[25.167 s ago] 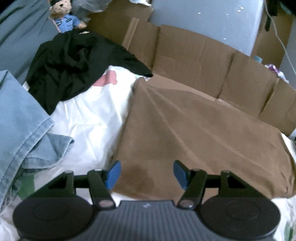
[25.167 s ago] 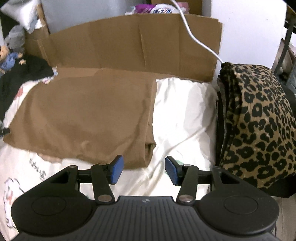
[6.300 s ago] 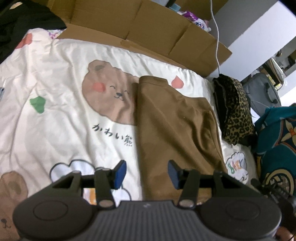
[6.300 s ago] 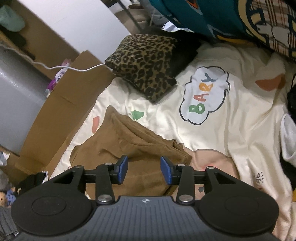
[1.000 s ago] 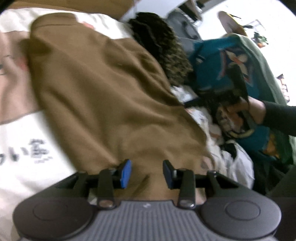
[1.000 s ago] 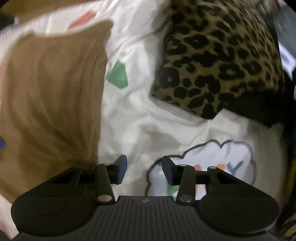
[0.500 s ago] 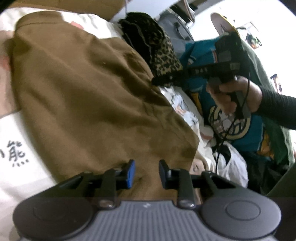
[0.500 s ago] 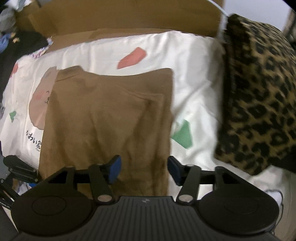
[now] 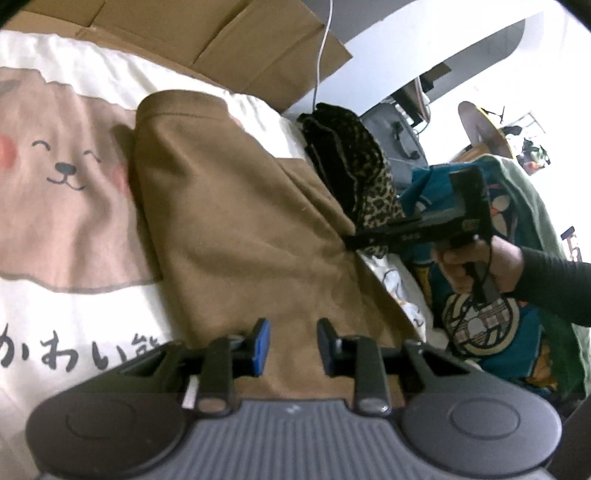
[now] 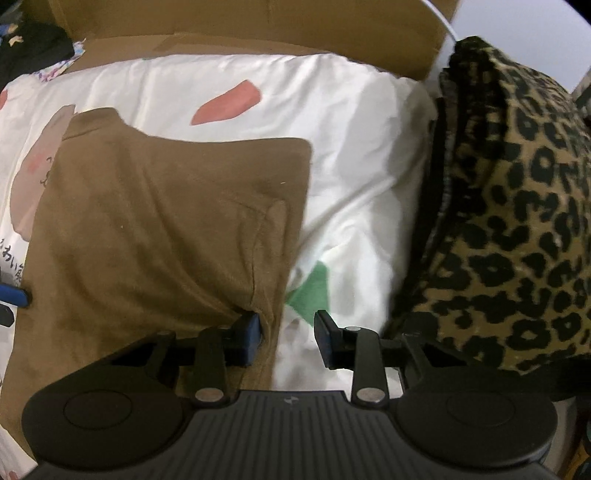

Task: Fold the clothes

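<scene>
A folded brown garment [image 9: 236, 221] lies on the bed's printed sheet [image 9: 74, 266], toward its right side, with its far end short of the cardboard [image 9: 207, 33] along the sheet's far edge. A leopard-print bundle [image 10: 517, 206] sits at the right edge of the bed, a strip of white sheet between it and the garment.

The left tool [image 9: 291, 345] hovers low over the near end of the garment, jaws narrowly parted with brown cloth showing through the gap; they have just been closing, and nothing looks gripped.

The right tool [image 10: 287, 334] points down at the garment's right edge. Its left finger [image 10: 251, 332] sits at a puckered fold of the cloth, its other finger over bare sheet beside a green patch [image 10: 310, 291]. Its jaws have just been closing too, but stand apart with the garment's edge between them, not pinched. From the left wrist view, a hand [image 9: 476, 266] in a dark sleeve holds that tool above the garment's right edge.
</scene>
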Available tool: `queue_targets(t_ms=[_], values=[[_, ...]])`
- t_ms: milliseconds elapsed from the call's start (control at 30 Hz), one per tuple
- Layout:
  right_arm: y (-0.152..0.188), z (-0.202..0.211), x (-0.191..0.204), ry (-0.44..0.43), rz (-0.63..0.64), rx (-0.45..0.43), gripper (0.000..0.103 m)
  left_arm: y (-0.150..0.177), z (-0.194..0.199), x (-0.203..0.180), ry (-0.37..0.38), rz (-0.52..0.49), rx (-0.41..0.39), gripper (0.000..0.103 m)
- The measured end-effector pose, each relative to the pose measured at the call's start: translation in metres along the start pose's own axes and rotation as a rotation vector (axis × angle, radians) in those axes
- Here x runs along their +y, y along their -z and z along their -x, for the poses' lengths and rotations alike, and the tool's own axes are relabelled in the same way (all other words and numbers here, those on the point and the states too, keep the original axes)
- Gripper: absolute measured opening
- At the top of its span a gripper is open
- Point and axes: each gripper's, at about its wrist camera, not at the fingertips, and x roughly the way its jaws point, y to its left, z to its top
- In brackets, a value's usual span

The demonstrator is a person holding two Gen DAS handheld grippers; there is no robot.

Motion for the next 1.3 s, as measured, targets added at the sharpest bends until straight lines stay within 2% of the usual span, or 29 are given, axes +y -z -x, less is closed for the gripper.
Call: queue_targets(t_ms=[200,267,333,467,567,633,767,900,933,967,1000,1200,1233,1267,1300], values=[[-0.009,0.018,-0.002,-0.092,-0.059,-0.038,0.042,-0.003,0.002,0.002,-0.004,0.014,-0.023,0.029],[-0.016,0.025,0.000,-0.102,-0.071,-0.078,0.053,-0.004,0.004,0.003,-0.012,0.027,-0.038,0.029],[-0.028,0.023,0.000,-0.097,-0.094,-0.101,0.054,-0.004,0.006,0.006,-0.023,0.039,-0.053,0.029],[-0.043,0.005,0.001,-0.070,-0.125,-0.082,0.055,-0.004,0.006,0.009,-0.051,0.044,-0.058,0.029],[-0.045,-0.012,0.004,-0.019,-0.103,-0.022,0.054,-0.005,0.005,0.011,-0.063,0.047,-0.057,0.029],[-0.043,-0.022,0.002,-0.026,-0.107,-0.001,0.054,-0.006,0.007,0.010,-0.068,0.044,-0.062,0.030],[-0.048,-0.018,-0.001,-0.024,-0.042,-0.039,0.029,-0.007,0.010,0.013,-0.075,0.055,-0.068,0.031],[-0.057,-0.007,-0.007,0.051,-0.035,-0.091,0.019,-0.007,0.009,0.014,-0.080,0.059,-0.063,0.031],[-0.058,-0.006,-0.008,0.070,-0.037,-0.092,0.008,-0.006,0.009,0.014,-0.081,0.057,-0.063,0.031],[-0.058,-0.006,-0.007,0.094,-0.031,-0.095,0.003,-0.006,0.009,0.014,-0.081,0.055,-0.063,0.031],[-0.058,-0.005,-0.008,0.109,-0.025,-0.096,0.003,-0.005,0.009,0.014,-0.081,0.056,-0.064,0.031],[-0.059,0.010,-0.012,0.033,-0.072,-0.117,0.008,-0.005,0.011,0.015,-0.083,0.066,-0.073,0.031],[-0.058,0.010,-0.012,0.019,-0.083,-0.116,0.015,-0.005,0.012,0.016,-0.084,0.069,-0.074,0.031],[-0.058,0.011,-0.011,0.006,-0.092,-0.116,0.030,-0.005,0.011,0.016,-0.084,0.070,-0.075,0.031],[-0.057,0.010,-0.010,-0.005,-0.098,-0.114,0.035,-0.005,0.011,0.016,-0.085,0.070,-0.075,0.031]])
